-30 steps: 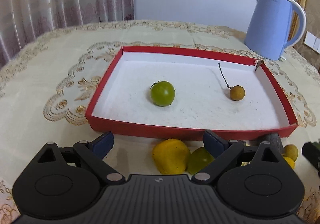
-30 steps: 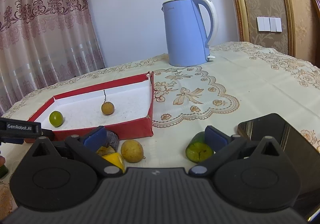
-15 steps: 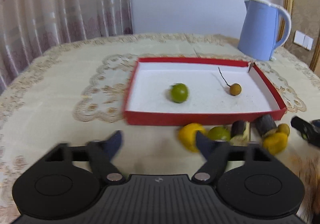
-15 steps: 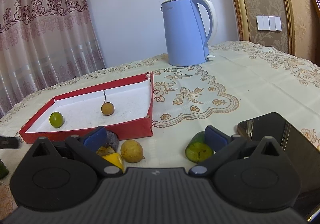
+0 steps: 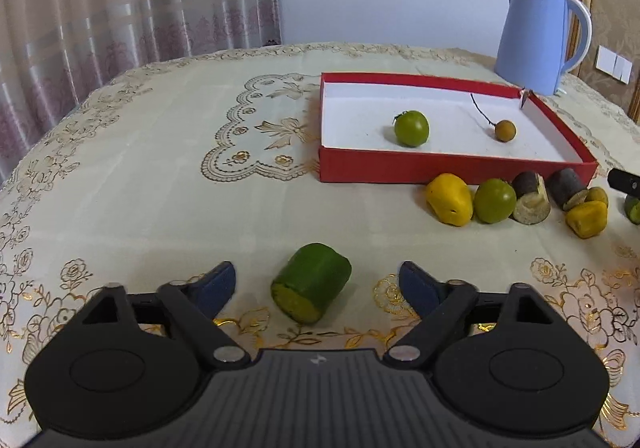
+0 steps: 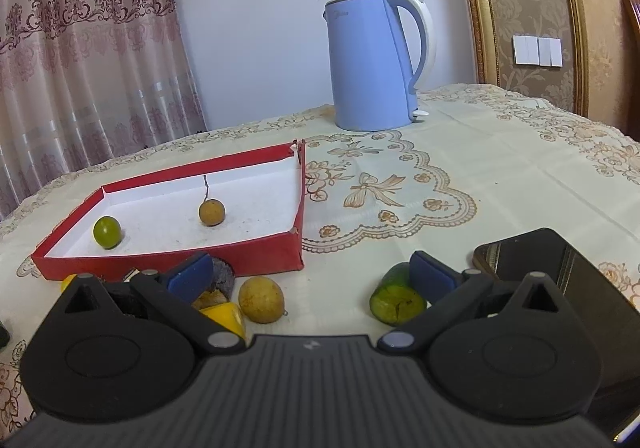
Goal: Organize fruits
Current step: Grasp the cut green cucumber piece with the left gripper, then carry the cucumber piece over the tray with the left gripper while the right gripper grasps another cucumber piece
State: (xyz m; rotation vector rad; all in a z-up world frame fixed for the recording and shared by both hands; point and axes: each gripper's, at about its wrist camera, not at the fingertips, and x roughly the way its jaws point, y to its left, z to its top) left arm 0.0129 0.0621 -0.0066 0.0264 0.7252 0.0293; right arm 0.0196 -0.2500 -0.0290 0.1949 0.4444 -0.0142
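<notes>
A red tray with a white floor holds a green round fruit and a small brown stemmed fruit; the tray also shows in the right wrist view. Before its near wall lie a yellow piece, a green fruit, two dark cut pieces and another yellow piece. My left gripper is open, with a green cut piece on the cloth between its fingers. My right gripper is open and empty; a tan fruit and a green cut piece lie by its fingers.
A blue kettle stands behind the tray's far right corner, also in the right wrist view. A dark glossy slab lies on the cloth at the right. The patterned tablecloth stretches left of the tray. Curtains hang behind the table.
My left gripper has pulled back and to the left from the tray; a green cut piece now lies between its fingers. My right gripper has stayed in place.
</notes>
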